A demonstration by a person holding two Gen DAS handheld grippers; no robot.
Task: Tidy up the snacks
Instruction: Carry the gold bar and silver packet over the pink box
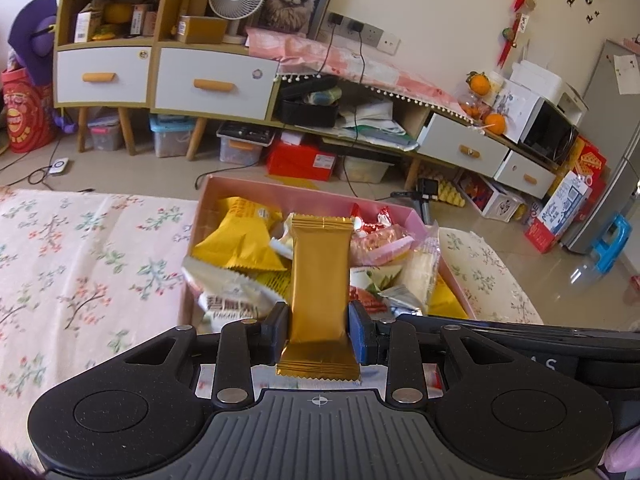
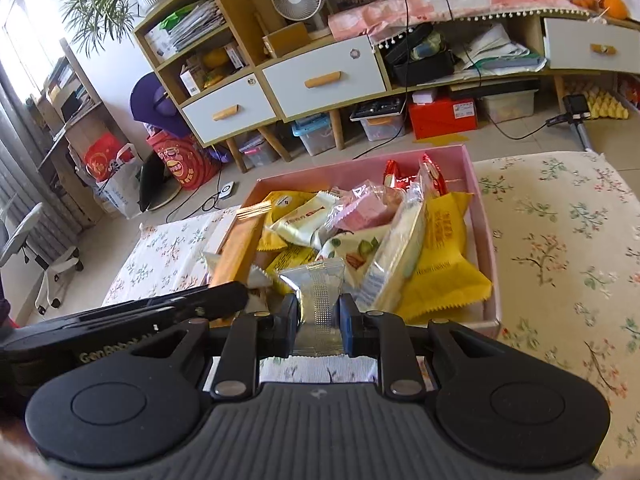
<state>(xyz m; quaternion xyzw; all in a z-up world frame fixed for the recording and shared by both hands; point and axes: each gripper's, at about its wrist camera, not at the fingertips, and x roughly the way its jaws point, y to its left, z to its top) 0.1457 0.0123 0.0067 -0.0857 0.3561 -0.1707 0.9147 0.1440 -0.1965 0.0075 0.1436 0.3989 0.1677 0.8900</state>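
Observation:
A pink box (image 1: 256, 190) of mixed snack packets rests on a floral cloth. My left gripper (image 1: 319, 330) is shut on a gold wrapped snack bar (image 1: 319, 276), held upright in front of the box. In the right wrist view my right gripper (image 2: 319, 320) is shut on a silver foil packet (image 2: 318, 288), just before the pink box (image 2: 484, 216). The left gripper's body (image 2: 132, 320) shows at that view's left, its gold bar (image 2: 240, 248) lying along the box's left side. Yellow, white and red packets fill the box.
The floral cloth (image 1: 80, 264) spreads left of the box and also right of it (image 2: 568, 264). Beyond lies tiled floor with cables, storage bins and a low cabinet (image 1: 208, 76) with white drawers. A fridge (image 1: 616, 128) and blue stool (image 1: 612, 240) stand far right.

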